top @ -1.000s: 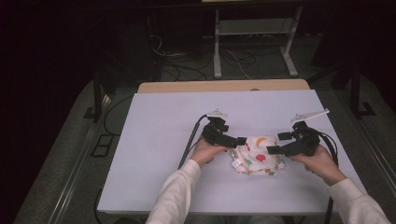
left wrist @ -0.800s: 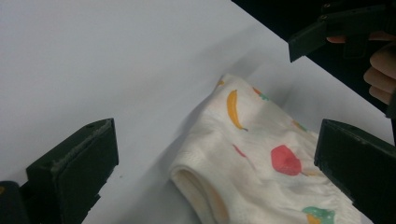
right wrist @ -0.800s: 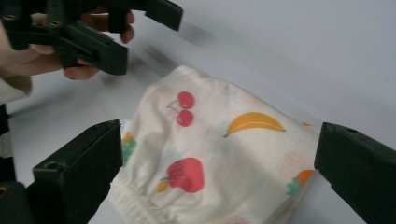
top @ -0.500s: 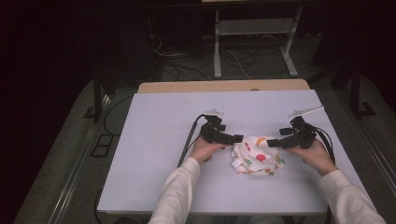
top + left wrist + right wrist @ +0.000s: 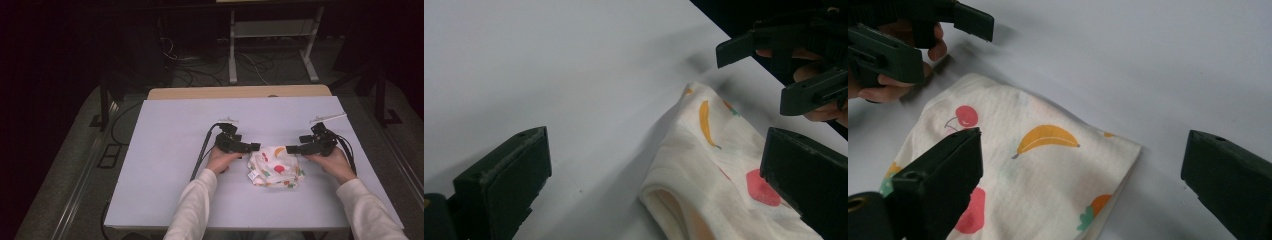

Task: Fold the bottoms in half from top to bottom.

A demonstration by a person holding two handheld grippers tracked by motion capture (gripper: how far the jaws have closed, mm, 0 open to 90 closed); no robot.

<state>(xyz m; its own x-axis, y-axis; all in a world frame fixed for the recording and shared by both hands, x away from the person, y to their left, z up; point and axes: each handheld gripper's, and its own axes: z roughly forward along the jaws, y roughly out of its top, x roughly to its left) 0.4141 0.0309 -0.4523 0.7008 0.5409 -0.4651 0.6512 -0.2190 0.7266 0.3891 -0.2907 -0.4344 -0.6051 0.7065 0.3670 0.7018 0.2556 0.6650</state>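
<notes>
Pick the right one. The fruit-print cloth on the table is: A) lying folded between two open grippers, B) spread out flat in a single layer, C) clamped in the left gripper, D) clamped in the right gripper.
A: the cloth lies folded on the table, while the left gripper and right gripper flank it with jaws apart, gripping nothing.

The white table (image 5: 165, 150) stands on a grey floor (image 5: 70, 165). A strip of bare wood (image 5: 240, 92) shows along the table's far edge. Beyond that edge, a light metal frame (image 5: 272, 47) stands on the dark floor, with loose cables (image 5: 200, 62) lying beside its legs. Left of the table, dark rails (image 5: 82, 180) run along the floor.
</notes>
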